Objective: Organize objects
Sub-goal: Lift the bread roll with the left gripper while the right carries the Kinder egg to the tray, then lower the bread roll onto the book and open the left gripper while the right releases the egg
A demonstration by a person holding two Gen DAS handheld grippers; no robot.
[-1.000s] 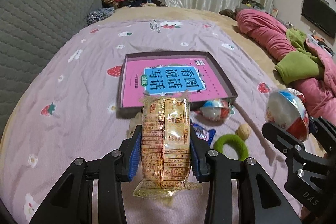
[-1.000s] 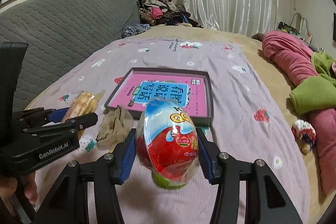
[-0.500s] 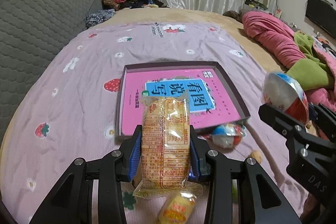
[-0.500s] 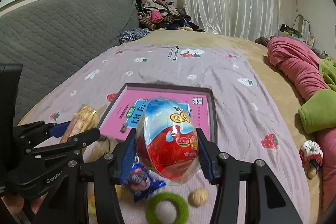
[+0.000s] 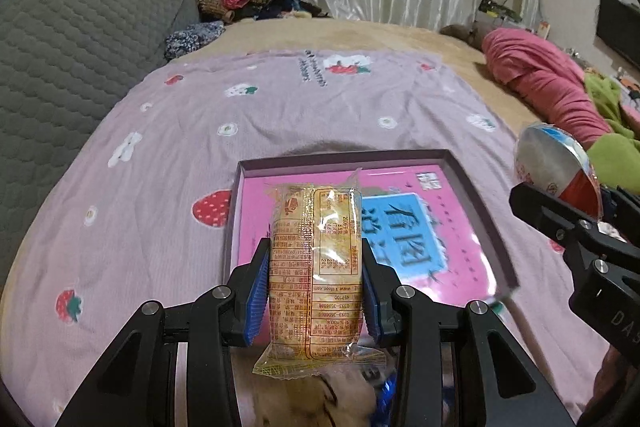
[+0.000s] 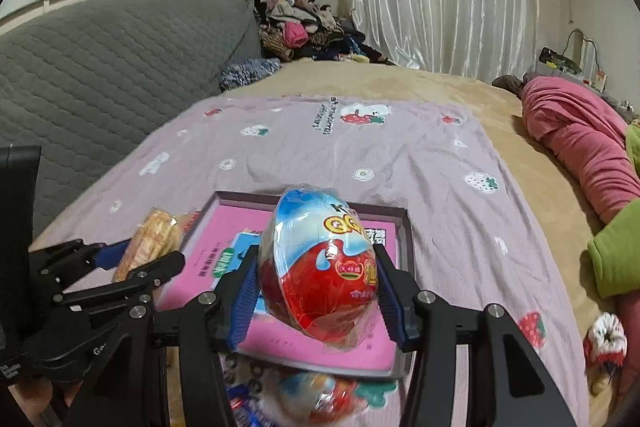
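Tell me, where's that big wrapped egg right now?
The egg is clamped in the right hand-held gripper, held above the pink tray on the bed. In the left view it shows at the right edge, beside the biscuit pack.

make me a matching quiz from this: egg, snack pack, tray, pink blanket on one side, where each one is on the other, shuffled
Things:
1. egg
2. snack pack
3. tray
4. pink blanket

Places:
A. lying flat on the lilac strawberry sheet
B. clamped in the left gripper
C. heaped along the right side of the bed
D. clamped in the right gripper

Pairs: 1-D, 2-B, 3-A, 4-C
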